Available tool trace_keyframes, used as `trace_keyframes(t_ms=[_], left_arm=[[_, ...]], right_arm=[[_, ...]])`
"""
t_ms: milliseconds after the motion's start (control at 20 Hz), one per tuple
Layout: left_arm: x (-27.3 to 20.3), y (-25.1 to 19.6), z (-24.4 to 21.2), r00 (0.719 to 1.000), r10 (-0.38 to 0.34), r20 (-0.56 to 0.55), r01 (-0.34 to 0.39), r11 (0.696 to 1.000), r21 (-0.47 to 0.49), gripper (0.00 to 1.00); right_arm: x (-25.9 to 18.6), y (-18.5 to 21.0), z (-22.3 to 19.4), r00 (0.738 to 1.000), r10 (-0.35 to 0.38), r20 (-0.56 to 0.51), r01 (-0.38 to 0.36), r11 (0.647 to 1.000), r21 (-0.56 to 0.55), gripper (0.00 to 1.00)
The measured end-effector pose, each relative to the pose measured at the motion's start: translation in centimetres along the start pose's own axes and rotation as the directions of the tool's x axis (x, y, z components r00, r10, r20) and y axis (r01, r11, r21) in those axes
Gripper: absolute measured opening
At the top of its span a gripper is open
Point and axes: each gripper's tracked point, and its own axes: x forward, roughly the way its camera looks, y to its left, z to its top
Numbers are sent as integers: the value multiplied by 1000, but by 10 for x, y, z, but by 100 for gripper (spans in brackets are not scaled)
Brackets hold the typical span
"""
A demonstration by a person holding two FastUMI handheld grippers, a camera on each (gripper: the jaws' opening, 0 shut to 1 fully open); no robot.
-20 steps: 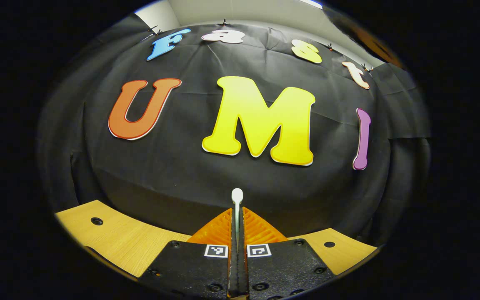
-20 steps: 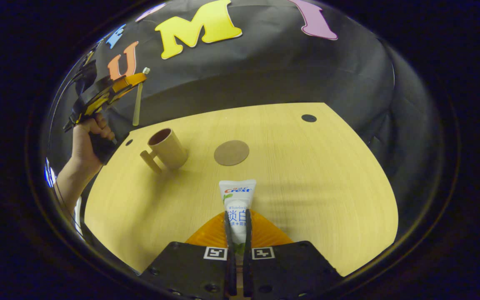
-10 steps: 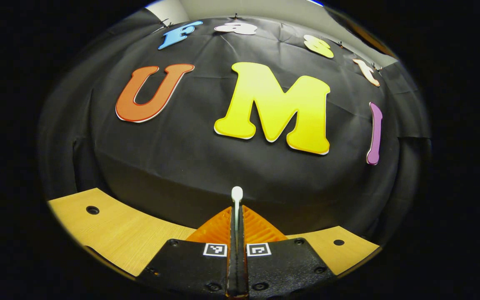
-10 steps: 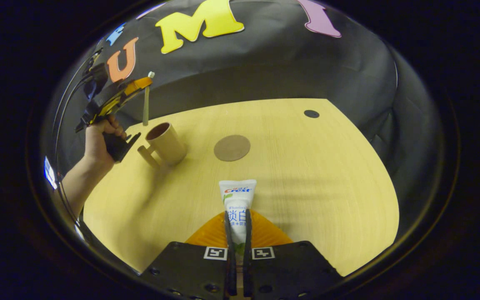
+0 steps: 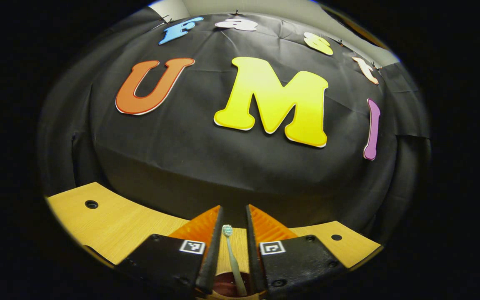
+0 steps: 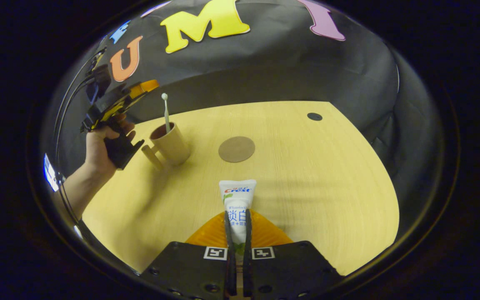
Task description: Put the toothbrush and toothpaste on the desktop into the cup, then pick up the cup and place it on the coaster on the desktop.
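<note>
The toothbrush (image 6: 166,112) stood upright in the tan handled cup (image 6: 171,144), head up, and the left gripper (image 5: 232,241) hung just above with its fingers parted, gripping nothing. The right gripper (image 6: 237,239) was clamped on the toothpaste tube (image 6: 236,202), whose long axis ran forward along the fingers. The cup lay ahead and to the left, apparently unobstructed across bare desktop (image 6: 327,183), with the round coaster (image 6: 236,149) just right of it.
</note>
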Motion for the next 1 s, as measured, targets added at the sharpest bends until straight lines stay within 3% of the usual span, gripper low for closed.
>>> trace_keyframes(t_ms=[50,100,150,200,250,350,600,700,1000], left_arm=[[-5,2,3,1000,10,3,-10,1000,7,54],[-10,5,7,1000,24,7,-24,1000,12,75],[-15,7,12,999,31,15,-31,999,14,88],[-20,10,17,999,41,21,-41,999,15,82],[-26,13,23,998,53,29,-54,998,17,90],[-43,19,34,996,80,34,-80,997,19,96],[-94,43,50,990,144,4,-144,989,31,97],[-118,51,50,986,165,-23,-164,985,47,97],[-177,76,41,974,214,-80,-205,974,100,97]], right_arm=[[-1,2,1,1000,1,7,-1,1000,-7,6],[-1,2,3,1000,7,15,-7,1000,-11,6],[-1,3,4,1000,12,24,-12,1000,-13,6],[-2,6,8,999,22,38,-22,1000,-13,6],[-4,14,15,998,33,55,-32,999,-17,7],[-8,29,29,994,55,96,-53,998,-28,6],[-1,83,88,957,156,246,-147,988,-57,6],[7,113,118,927,208,313,-194,978,-75,6],[40,197,201,787,340,514,-280,940,-194,6]])
